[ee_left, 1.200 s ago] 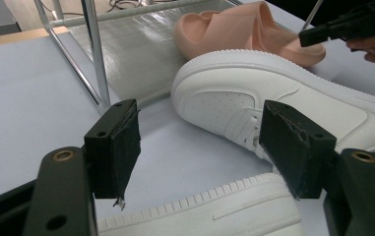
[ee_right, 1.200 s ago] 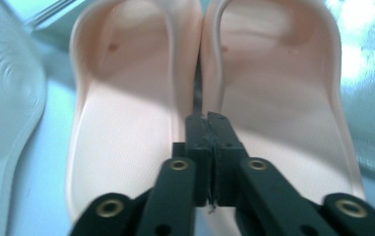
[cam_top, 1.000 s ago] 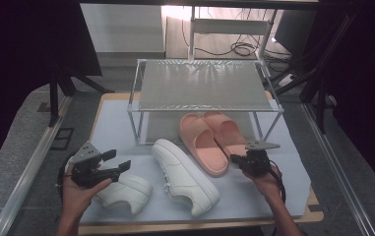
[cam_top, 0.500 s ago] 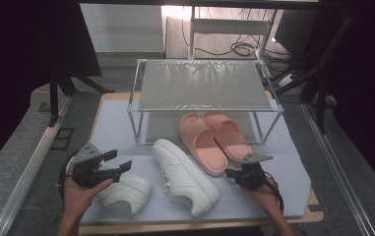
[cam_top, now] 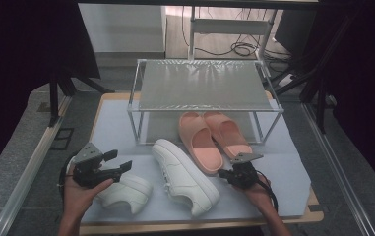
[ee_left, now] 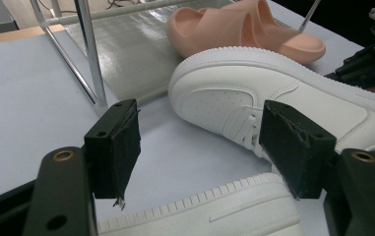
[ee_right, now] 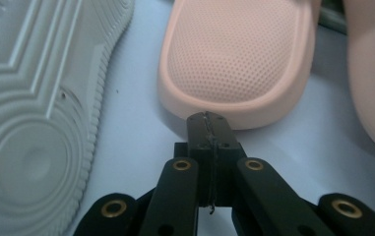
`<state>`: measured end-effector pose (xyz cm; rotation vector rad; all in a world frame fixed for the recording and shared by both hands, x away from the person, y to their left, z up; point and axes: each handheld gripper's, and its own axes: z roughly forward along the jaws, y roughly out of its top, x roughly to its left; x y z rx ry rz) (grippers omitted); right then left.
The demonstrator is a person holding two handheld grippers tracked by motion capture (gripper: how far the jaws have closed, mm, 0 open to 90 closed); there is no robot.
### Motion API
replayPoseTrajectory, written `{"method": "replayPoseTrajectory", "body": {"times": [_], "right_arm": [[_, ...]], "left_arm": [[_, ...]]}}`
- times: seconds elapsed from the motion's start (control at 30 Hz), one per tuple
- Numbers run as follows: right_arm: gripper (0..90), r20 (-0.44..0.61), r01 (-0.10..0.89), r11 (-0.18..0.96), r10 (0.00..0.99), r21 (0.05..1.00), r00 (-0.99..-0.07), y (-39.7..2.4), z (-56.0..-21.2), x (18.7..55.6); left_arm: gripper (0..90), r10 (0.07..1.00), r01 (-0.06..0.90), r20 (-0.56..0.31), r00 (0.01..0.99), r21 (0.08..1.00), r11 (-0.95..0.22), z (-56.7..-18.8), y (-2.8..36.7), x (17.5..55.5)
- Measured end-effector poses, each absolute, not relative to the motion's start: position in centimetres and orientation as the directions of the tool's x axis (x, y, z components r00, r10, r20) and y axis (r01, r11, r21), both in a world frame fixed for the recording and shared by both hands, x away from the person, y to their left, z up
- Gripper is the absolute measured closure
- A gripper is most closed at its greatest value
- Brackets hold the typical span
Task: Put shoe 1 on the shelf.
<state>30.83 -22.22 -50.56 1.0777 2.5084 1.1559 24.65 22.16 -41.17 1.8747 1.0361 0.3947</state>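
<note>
Four shoes lie by the wire rack [cam_top: 202, 83]: two pink slippers [cam_top: 214, 137] with their toes under its lower shelf, and two white sneakers [cam_top: 185, 176] in front of it on the grey mat [cam_top: 111, 132]; the right gripper [cam_top: 224, 175], its jaws pressed together on nothing, sits low in front of the rack, its tip at the heel of the left slipper [ee_right: 239, 59]; the left gripper [cam_top: 118, 162], jaws wide apart, hovers over the near sneaker [ee_left: 214, 211], well to the rack's front left.

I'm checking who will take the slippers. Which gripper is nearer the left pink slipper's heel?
Right. The right gripper, jaws shut, sits right at the heel of the left pink slipper; the left gripper hovers open over the white sneaker, farther away.
</note>
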Motion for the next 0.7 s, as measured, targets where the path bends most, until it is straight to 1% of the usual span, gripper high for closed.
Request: {"method": "replayPoseTrajectory", "body": {"times": [0.27, 0.7], "right_arm": [[90.0, 0.138, 0.531, 0.433, 0.667, 0.728, -0.732, -20.9, -50.7, 32.0], [90.0, 0.146, 0.507, 0.412, 0.649, 0.757, -0.747, -18.6, -49.6, 34.6]], "left_arm": [[32.1, 0.794, 0.495, -0.146, 0.590, 0.842, -0.213, -41.2, 22.3, 24.7], [32.1, 0.794, 0.496, -0.146, 0.590, 0.842, -0.214, -41.3, 22.3, 24.7]]}}
